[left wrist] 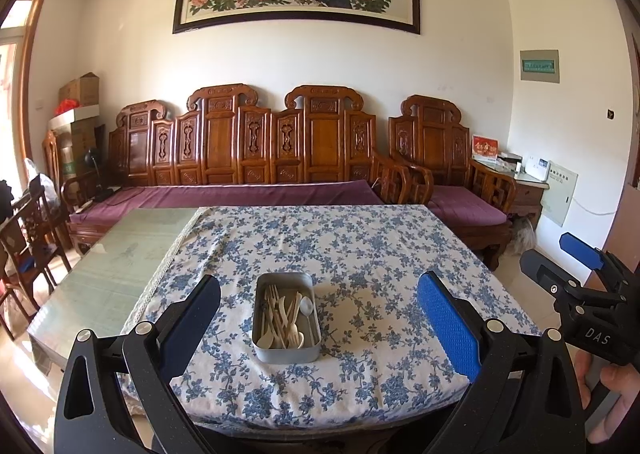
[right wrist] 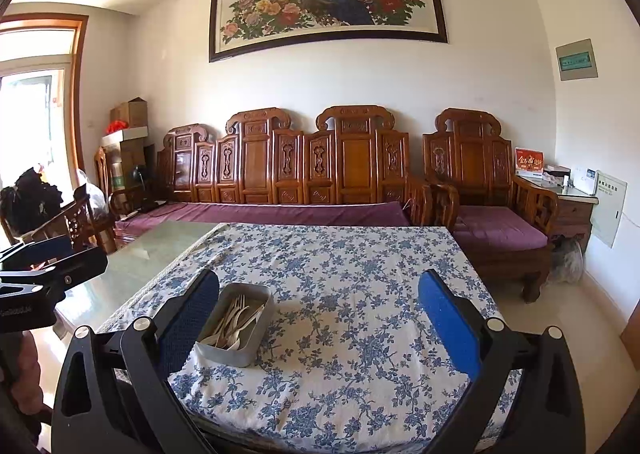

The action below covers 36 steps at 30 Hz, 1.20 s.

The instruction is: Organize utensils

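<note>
A grey metal tin (left wrist: 287, 350) sits on the blue-flowered tablecloth (left wrist: 360, 254) near the table's front edge. It holds several pale utensils (left wrist: 284, 318): forks, knives and spoons, mixed together. My left gripper (left wrist: 318, 318) is open and empty, held before the table edge with the tin between its fingers' line of sight. My right gripper (right wrist: 320, 318) is open and empty too; the tin (right wrist: 236, 352) and its utensils (right wrist: 236, 324) lie just inside its left finger (right wrist: 192, 318). Each gripper shows at the edge of the other's view.
The cloth (right wrist: 360, 274) covers the right part of a glass-topped table (left wrist: 112, 270). A carved wooden sofa (left wrist: 248, 158) with purple cushions stands behind it. Wooden chairs (left wrist: 28, 238) stand at the left. The floor (right wrist: 600, 334) lies to the right.
</note>
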Each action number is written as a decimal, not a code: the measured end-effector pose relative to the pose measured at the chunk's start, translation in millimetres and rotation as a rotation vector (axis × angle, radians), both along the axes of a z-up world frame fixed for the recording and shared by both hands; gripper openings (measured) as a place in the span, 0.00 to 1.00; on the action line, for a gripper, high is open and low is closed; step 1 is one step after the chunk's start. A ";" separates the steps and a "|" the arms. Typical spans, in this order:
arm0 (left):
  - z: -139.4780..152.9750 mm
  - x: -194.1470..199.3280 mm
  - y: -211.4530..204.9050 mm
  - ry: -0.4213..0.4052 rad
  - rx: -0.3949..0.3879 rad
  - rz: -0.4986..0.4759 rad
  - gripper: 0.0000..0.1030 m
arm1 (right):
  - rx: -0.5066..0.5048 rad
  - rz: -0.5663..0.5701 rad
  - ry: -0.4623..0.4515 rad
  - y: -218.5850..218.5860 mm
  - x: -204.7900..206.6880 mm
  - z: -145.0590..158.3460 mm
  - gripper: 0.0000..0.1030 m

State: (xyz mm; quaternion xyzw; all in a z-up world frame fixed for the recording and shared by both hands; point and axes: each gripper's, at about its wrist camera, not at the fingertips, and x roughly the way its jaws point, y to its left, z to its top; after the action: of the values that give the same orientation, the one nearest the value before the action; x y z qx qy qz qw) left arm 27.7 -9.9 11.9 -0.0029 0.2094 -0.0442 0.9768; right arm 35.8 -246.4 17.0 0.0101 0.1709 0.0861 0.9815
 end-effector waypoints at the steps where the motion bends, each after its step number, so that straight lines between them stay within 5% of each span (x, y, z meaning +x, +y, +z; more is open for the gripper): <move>1: 0.2 -0.4 -0.3 -0.001 -0.002 -0.001 0.92 | 0.001 0.001 -0.001 -0.2 -0.1 0.1 0.97; 36: 0.9 -2.0 -0.4 -0.019 -0.003 0.006 0.92 | 0.009 0.002 0.001 -0.7 -0.2 -0.1 0.97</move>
State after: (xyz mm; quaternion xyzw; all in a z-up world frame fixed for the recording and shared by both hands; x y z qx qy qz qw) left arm 25.6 -10.3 12.8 -0.0045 0.2003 -0.0415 0.9789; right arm 35.6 -247.0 16.9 0.0145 0.1712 0.0880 0.9812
